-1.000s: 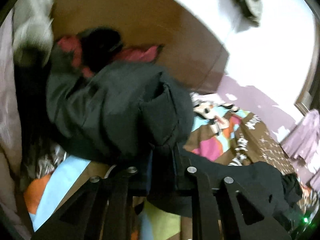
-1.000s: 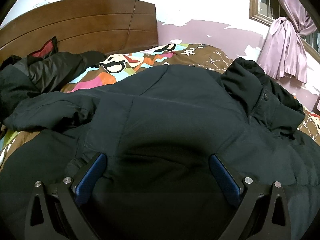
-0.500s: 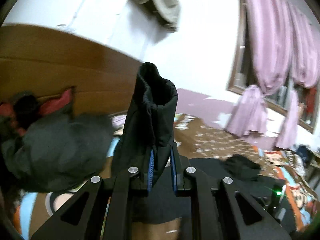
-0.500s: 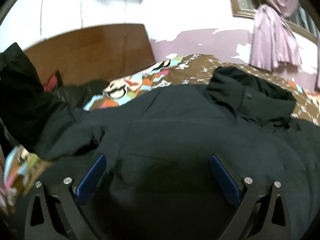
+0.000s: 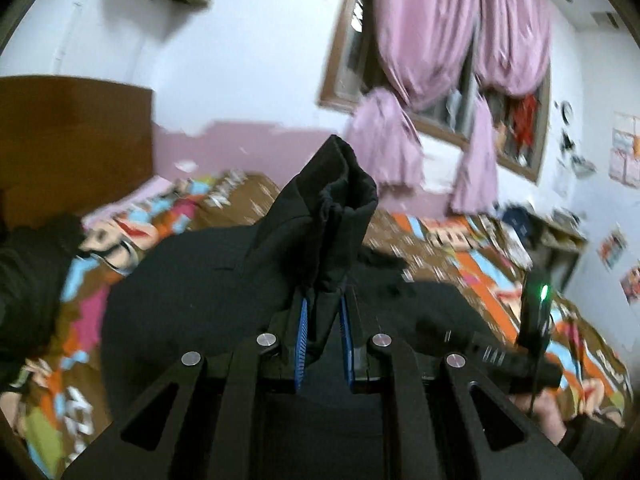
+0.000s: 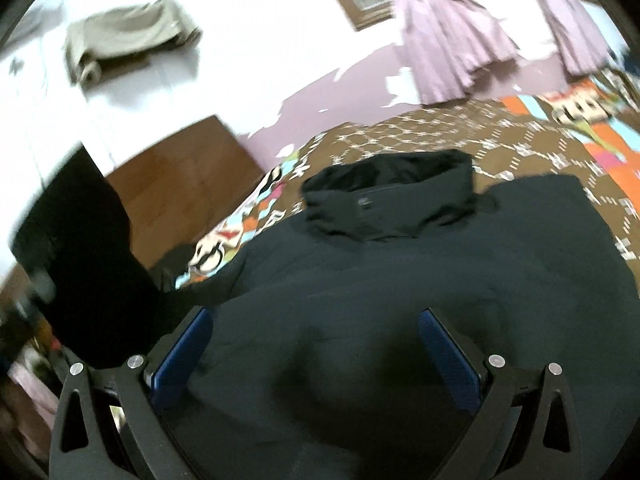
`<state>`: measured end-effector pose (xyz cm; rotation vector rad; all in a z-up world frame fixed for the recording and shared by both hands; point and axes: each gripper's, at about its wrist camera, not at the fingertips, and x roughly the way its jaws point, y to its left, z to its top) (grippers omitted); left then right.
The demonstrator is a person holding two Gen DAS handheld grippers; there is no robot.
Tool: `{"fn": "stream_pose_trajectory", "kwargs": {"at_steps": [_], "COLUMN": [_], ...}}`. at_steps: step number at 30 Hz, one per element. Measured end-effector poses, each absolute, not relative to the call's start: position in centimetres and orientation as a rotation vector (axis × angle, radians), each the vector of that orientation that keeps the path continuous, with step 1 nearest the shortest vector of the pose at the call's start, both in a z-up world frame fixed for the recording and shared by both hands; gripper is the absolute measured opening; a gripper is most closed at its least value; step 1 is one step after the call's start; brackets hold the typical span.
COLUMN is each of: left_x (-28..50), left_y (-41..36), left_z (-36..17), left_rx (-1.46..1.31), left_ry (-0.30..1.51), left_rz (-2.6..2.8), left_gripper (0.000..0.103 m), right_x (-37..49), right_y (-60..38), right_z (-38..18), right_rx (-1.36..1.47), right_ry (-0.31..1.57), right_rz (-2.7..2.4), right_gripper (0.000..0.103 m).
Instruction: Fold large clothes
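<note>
A large black padded jacket (image 6: 420, 280) lies spread on the patterned bedspread (image 6: 540, 152), its collar (image 6: 392, 204) toward the far side. My left gripper (image 5: 323, 312) is shut on the cuff end of the jacket's sleeve (image 5: 328, 216), which stands up above the blue pads and above the jacket body (image 5: 192, 280). That raised sleeve (image 6: 80, 264) shows as a dark mass at the left of the right wrist view. My right gripper (image 6: 316, 340) hovers open just over the jacket's back, nothing between its fingers.
A wooden headboard (image 5: 72, 140) rises at the left, with another dark garment (image 5: 28, 272) heaped beside it. Purple curtains (image 5: 448, 52) hang over a window on the far wall. The other gripper with a green light (image 5: 536, 312) sits at the right.
My left gripper has lifted the sleeve off the bed and swung it to the right, over the jacket body. My right gripper stayed open above the jacket and tilted upward.
</note>
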<state>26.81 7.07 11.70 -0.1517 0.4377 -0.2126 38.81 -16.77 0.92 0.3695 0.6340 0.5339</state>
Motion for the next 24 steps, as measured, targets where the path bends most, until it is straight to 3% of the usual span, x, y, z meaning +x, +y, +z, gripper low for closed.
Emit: {"fn": "stream_pose_trajectory", "kwargs": {"at_steps": [10,19,22,24], "left_x": [30.2,30.3,30.4,30.1], "left_y": [-0.6,-2.6,-2.7,-2.6], "left_z": [2.9,-0.7,-1.4,-1.7], "left_rx": [-0.055,0.032,0.052,0.036], "left_ry": [0.735,0.803,0.821,0.834], "left_rz": [-0.302,-0.329,-0.331,-0.333], "left_gripper": [0.012,0.012,0.012,0.019], "right_x": [39.6,41.3,41.7,42.0], "right_y": [-23.6,-21.4,-20.2,-19.4], "right_z": [-2.2,-4.0,-3.5,-3.7], "right_rx": [0.72,0.819,0.806,0.765], "right_ry": [0.767,0.922,0.938,0.97], "right_rz": [0.66,0.772,0.794,0.776], "right_gripper": [0.103,0.1,0.078,0.036]}}
